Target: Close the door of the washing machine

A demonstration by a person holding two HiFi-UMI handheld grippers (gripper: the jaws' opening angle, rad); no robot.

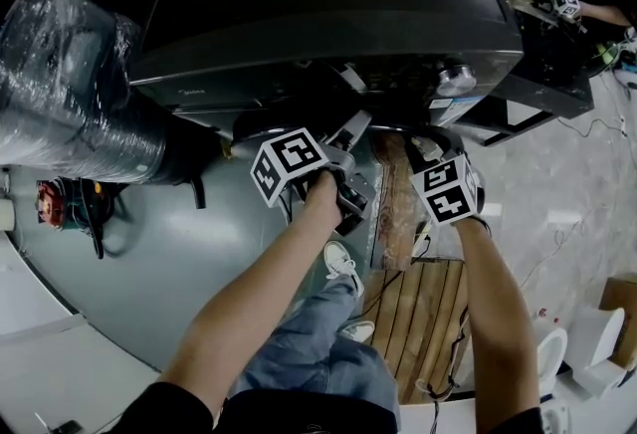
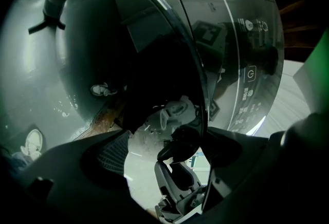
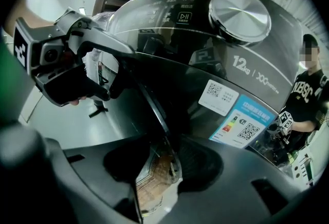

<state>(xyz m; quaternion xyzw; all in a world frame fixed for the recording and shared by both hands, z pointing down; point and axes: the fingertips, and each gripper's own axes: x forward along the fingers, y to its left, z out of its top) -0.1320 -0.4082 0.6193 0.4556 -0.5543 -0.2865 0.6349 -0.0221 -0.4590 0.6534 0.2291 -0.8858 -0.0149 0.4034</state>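
Head view: left gripper [image 1: 350, 131] and right gripper [image 1: 426, 141] at washing machine door [image 3: 151, 105]. Jaws wide, rim [image 2: 199, 74] between, unclamped; seemingly placed to push it shut.

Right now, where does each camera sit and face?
Head view: head-mounted, down at the washing machine; forearms, left gripper, right gripper show.
Left gripper view: on it, along its open jaws at the door.
Right gripper view: on it, along its open jaws at the door.
Shared: head and right gripper views show the left gripper.
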